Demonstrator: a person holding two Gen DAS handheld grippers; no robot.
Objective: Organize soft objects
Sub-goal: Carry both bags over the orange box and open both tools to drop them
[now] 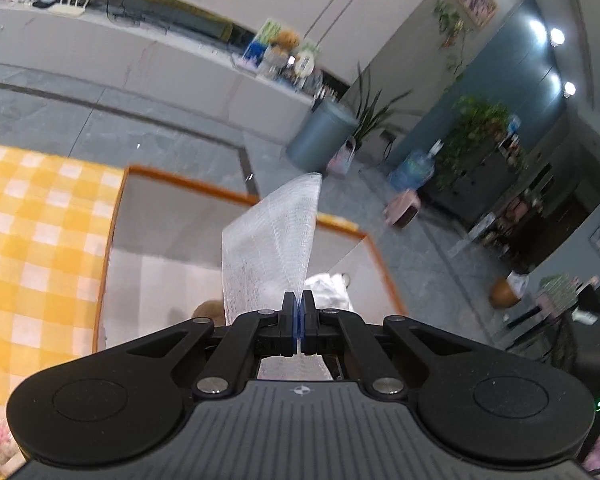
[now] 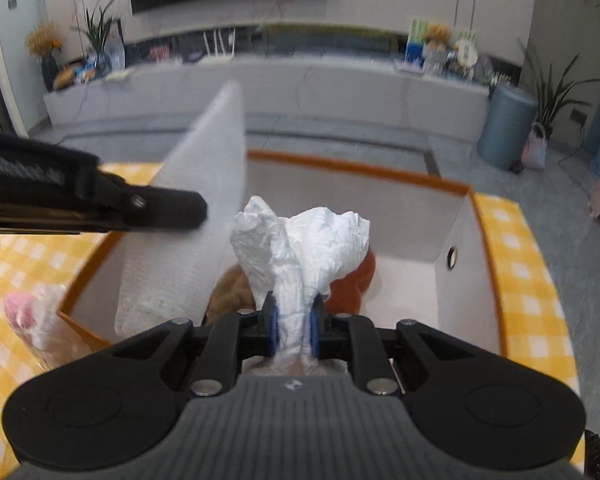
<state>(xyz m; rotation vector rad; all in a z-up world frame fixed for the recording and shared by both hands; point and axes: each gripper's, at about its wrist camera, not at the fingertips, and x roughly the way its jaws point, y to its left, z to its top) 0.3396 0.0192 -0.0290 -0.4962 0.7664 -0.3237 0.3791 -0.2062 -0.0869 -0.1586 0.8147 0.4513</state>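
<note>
Left fingers (image 1: 299, 312) pinch white mesh (image 1: 272, 240); right fingers (image 2: 293, 320) clamp crumpled tissue (image 2: 300, 240).

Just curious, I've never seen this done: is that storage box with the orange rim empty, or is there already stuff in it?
Not empty. The box already holds a brown plush item, seen behind the white crumpled tissue in the right gripper.

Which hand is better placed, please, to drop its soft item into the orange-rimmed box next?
Probably the right. Its tongs grip the crumpled white tissue directly above the box interior. The left tongs pinch the mesh sheet upright near the box's edge.
</note>
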